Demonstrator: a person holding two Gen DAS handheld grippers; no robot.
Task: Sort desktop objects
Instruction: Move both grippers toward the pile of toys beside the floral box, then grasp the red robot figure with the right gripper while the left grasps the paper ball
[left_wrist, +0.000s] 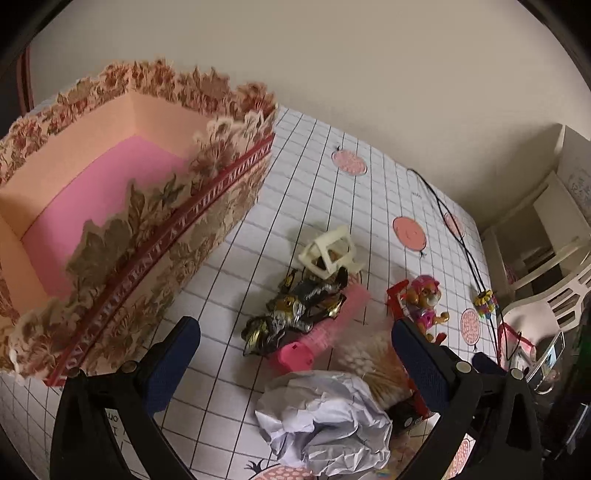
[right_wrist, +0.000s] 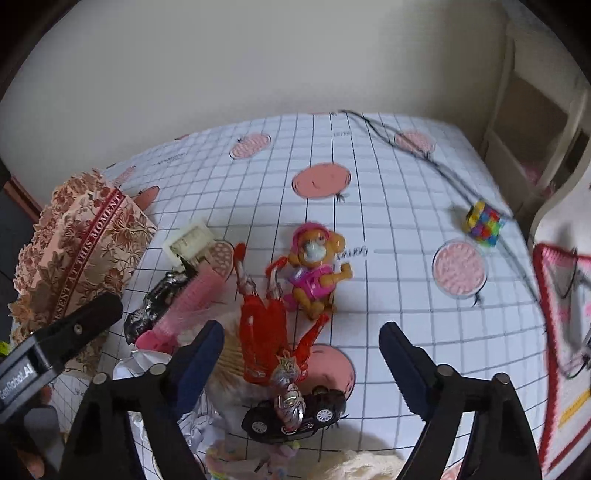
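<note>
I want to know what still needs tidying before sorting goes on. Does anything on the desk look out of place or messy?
Yes. The toys lie in a jumble beside the floral box: the red figure lies flat, head on a black toy car, and crumpled paper sits among them. The box itself looks empty.

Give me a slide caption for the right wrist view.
Open right gripper above a red figure and black toy car on a grid tablecloth.

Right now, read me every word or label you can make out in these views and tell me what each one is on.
"AT THIS MOMENT": red ribbon band round the floral box; the word before it is only partly readable.
"GenRobot.AI", partly cut off: white label on the left gripper.
Handwriting on the gridded tablecloth by the pink pup figure: too blurred to read.
</note>
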